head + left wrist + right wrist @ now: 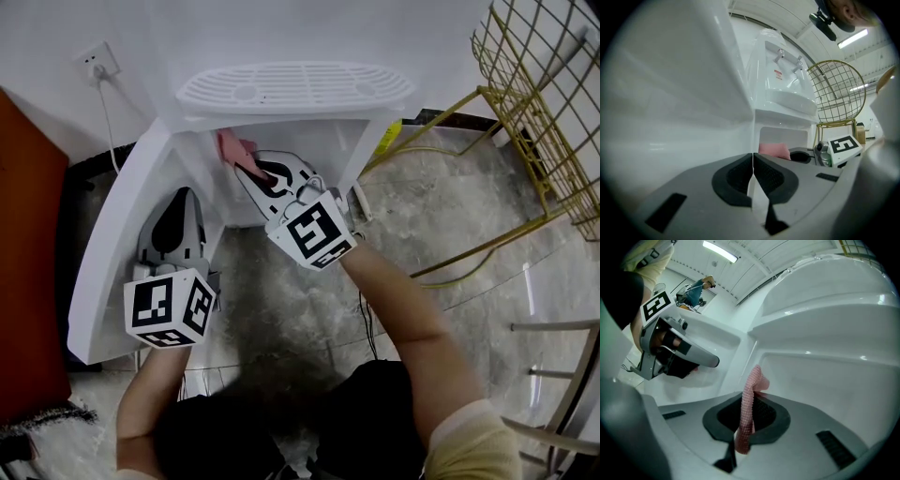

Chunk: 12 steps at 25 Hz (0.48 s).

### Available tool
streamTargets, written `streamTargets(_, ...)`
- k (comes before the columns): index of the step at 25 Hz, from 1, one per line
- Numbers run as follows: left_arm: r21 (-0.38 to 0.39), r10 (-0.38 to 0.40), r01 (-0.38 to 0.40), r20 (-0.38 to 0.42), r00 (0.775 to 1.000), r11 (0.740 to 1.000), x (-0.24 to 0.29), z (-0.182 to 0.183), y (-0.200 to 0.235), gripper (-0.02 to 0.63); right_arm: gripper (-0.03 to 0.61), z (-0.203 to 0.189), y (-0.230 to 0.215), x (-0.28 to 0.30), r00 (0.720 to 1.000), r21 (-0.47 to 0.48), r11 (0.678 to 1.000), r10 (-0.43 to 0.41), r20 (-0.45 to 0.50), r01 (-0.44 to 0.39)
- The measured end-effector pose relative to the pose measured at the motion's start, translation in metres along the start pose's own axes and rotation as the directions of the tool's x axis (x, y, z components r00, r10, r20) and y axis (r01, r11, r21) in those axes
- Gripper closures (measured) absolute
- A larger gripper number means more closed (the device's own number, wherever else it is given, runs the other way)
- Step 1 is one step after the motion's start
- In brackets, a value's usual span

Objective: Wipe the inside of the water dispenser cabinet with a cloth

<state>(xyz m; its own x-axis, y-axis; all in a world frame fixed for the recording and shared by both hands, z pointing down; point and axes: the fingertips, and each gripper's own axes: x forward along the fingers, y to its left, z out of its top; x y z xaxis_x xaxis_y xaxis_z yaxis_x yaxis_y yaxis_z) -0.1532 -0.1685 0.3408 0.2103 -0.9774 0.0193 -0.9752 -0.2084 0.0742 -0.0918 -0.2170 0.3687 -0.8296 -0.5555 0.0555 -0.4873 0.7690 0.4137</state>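
Closest to the head camera, two bare forearms (403,309) are cut off at the lower edge by dark clothing, and the hands are hidden behind the marker cubes. The left gripper (184,195) is held by the open cabinet door (108,244), a smooth, glossy white plastic panel. In the left gripper view its ribbed dark pads (740,178) are pressed together with nothing between them.

The right gripper (246,161) is pushed into the mouth of the cabinet (825,380) of the white water dispenser (295,89). A pink cloth (749,399) with a knobbly, woven texture is pinched edge-on between its jaws, and its free end is folded over above them. From above only a corner of the cloth is seen, since the slotted oval drip tray (281,84) overhangs most of the recess. Whether the cloth is touching the rounded inner wall cannot be made out.

A gold wire frame (539,103) is cropped at the right edge, above a mottled grey floor (441,216).
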Motion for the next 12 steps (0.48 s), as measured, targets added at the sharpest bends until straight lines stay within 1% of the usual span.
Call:
streamTargets(5, 0.016, -0.009, 0.009, -0.006, 1.000, 1.000, 0.001, -0.004, -0.004, 0.598, 0.552, -0.010, 0.014, 0.002, 0.999, -0.001, 1.000, 0.030, -0.036, -0.030)
streamTargets(12, 0.037, -0.012, 0.013, -0.024, 1.000, 0.999, 0.002, -0.014, -0.004, 0.598, 0.552, -0.034, 0.029, 0.003, 0.991, 0.004, 0.998, 0.066, -0.114, -0.066)
